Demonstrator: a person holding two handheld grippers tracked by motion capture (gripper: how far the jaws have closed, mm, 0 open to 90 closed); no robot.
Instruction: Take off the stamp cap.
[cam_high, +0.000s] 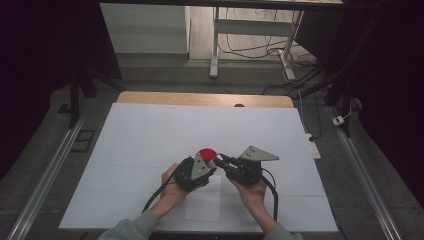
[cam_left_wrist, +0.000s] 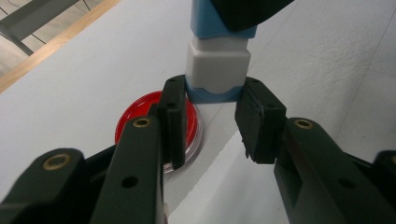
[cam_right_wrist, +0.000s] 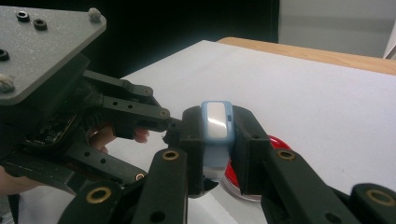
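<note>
Right gripper (cam_right_wrist: 217, 140) clamps blue stamp (cam_right_wrist: 216, 122); left gripper (cam_left_wrist: 212, 123) pinches its cap (cam_left_wrist: 217, 67) — above red dish (cam_left_wrist: 144, 122).

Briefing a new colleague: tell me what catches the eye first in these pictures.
The red round dish on the white table, just beyond the two hands. Over it, the right claw clamps a blue-and-white block, whose lower end sits between the left claw pads.

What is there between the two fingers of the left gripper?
In the left gripper view, the blue lower end of the blue and white stamp sits between the left gripper fingers. The red dish lies behind the left one.
</note>
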